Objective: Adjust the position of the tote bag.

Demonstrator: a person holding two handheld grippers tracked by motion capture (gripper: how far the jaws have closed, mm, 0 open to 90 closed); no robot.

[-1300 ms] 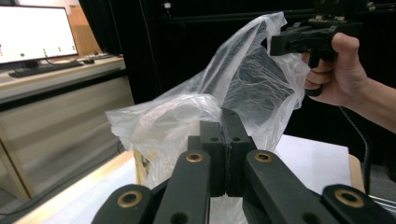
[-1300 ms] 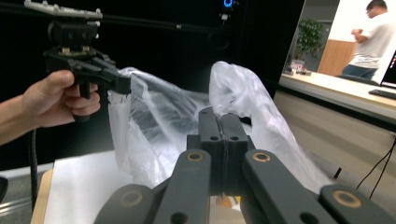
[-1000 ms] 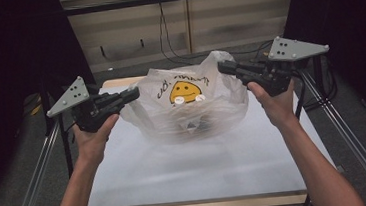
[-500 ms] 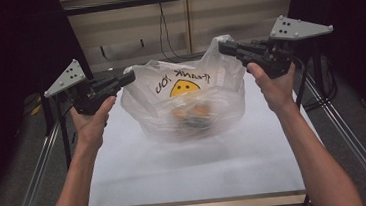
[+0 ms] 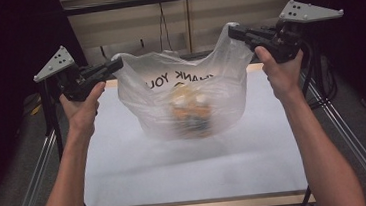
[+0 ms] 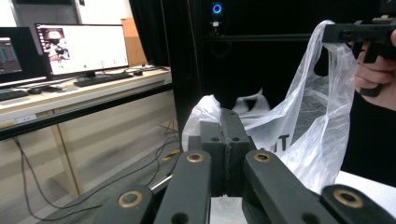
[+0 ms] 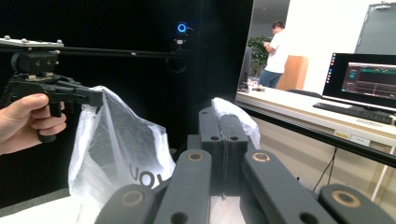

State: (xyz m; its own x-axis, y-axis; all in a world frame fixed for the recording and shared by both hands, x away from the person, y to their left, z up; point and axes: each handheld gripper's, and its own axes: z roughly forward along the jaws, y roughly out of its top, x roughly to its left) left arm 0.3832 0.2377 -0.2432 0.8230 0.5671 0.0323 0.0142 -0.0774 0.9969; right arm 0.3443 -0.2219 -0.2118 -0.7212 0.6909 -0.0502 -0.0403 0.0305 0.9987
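Thin plastic bag (image 5: 186, 100) hangs lifted above the worktop (image 5: 186, 168), each handle clamped in a gripper: left (image 5: 117, 64), right (image 5: 232, 30). Contents, blurred, probably food. Next: carry it level, handles taut.

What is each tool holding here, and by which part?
Both hold the plastic bag: the left tool is shut on one handle, the right tool on the other, with the bag hanging between them above the table.

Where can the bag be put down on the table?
The table is bare in front of the plastic bag, toward the near edge between the person's forearms. Bare strips also run along its left and right edges. The crowded spot is the far middle, where the loaded bag hangs.
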